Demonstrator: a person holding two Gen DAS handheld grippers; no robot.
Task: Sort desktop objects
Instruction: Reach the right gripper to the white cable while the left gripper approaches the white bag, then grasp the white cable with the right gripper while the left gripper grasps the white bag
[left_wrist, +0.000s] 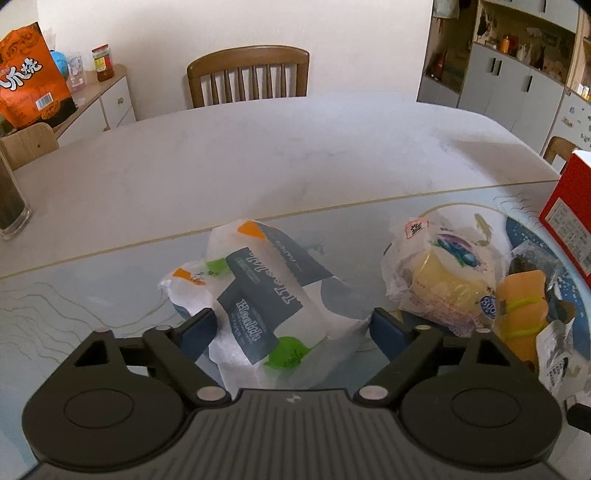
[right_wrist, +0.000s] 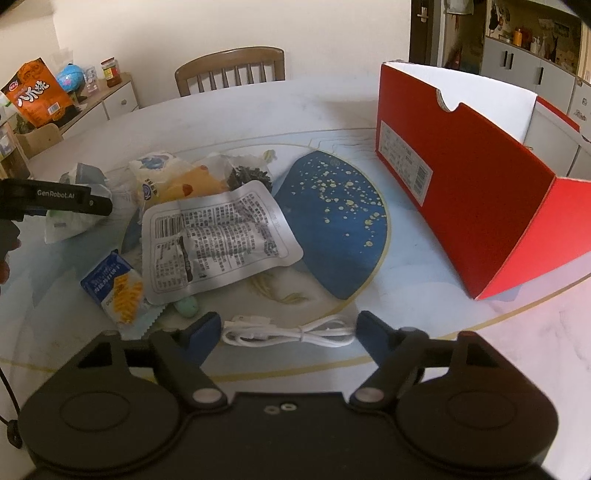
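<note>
A white tissue pack (left_wrist: 258, 295) with dark blue labels lies on the glass table top (left_wrist: 92, 295). My left gripper (left_wrist: 291, 325) straddles it, and both blue pads touch its sides. A coiled white cable (right_wrist: 288, 334) lies between the fingers of my right gripper (right_wrist: 288, 328), which stands open with a small gap at each end of the coil. In the right wrist view the left gripper (right_wrist: 92, 205) shows at the left edge, over the same pack. An open red box (right_wrist: 461, 184) stands at the right.
A heap of snacks lies mid-table: a silver pouch (right_wrist: 218, 236), a blue biscuit packet (right_wrist: 114, 291), a clear bag with a yellow item (left_wrist: 443, 280) and an orange packet (left_wrist: 521, 306). A dark glass (left_wrist: 11, 199) stands far left. A wooden chair (left_wrist: 247, 77) is behind the table.
</note>
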